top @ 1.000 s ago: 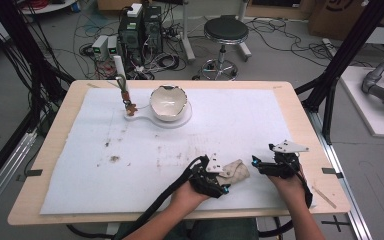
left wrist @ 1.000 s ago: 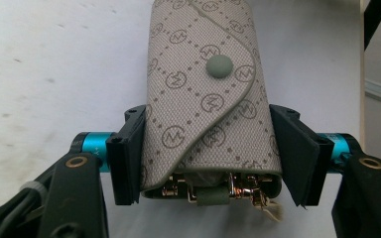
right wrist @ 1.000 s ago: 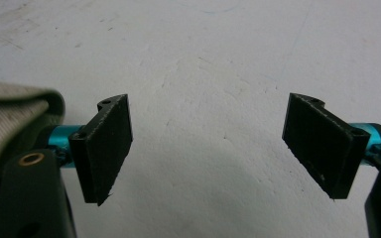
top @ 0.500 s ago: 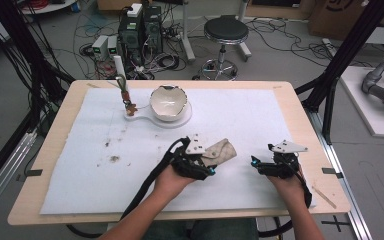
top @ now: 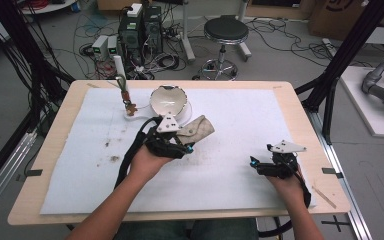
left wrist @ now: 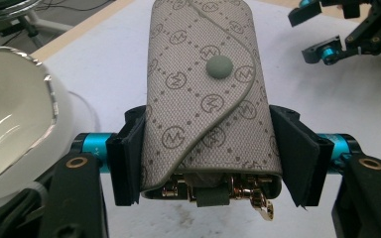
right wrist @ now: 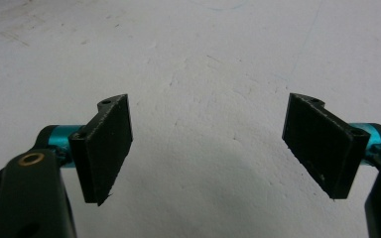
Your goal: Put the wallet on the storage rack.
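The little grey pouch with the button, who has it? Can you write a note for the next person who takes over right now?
Left tongs: shut on the grey key pouch, pads pressing both its sides, held above the table beside the white bowl.
Right tongs: open, nothing between them, low over the white mat near the right edge.
Done: pouch picked up, flap snapped shut, gold key hooks poking out of the near end.
Left: probably set the pouch in or near the bowl; the spot is your call.
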Available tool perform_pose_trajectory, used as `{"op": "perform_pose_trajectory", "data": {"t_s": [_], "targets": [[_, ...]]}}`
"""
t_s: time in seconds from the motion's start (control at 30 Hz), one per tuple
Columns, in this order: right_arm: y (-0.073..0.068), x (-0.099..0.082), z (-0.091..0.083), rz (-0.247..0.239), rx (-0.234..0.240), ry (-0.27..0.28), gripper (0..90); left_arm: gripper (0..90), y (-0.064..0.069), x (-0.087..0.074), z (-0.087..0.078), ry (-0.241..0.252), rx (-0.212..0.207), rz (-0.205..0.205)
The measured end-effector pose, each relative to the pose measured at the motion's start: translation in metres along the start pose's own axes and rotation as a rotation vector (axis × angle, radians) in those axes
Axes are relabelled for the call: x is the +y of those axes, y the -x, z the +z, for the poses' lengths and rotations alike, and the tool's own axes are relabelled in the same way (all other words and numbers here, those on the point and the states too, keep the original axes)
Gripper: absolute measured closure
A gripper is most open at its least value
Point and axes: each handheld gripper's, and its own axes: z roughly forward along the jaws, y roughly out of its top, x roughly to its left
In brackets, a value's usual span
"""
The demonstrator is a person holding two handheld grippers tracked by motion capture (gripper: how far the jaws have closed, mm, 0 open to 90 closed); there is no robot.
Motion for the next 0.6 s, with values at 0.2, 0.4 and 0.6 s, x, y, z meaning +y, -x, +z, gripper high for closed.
{"op": "perform_pose_trajectory", "data": {"t_s": [0.2,0.4,0.6], "targets": [[-0.002,0.0,0.0,-0.004,0.001,-0.003,19.9,36.3,-0.017,-0.005,-0.015,0.001,0.048,-0.02],[-0.002,0.0,0.001,-0.006,0.0,-0.003,19.9,36.3,-0.034,-0.01,-0.025,-0.017,0.099,-0.032],[-0.003,0.0,0.001,-0.006,0.005,-0.006,19.9,36.3,-0.053,-0.013,-0.03,-0.02,0.157,-0.061]]}}
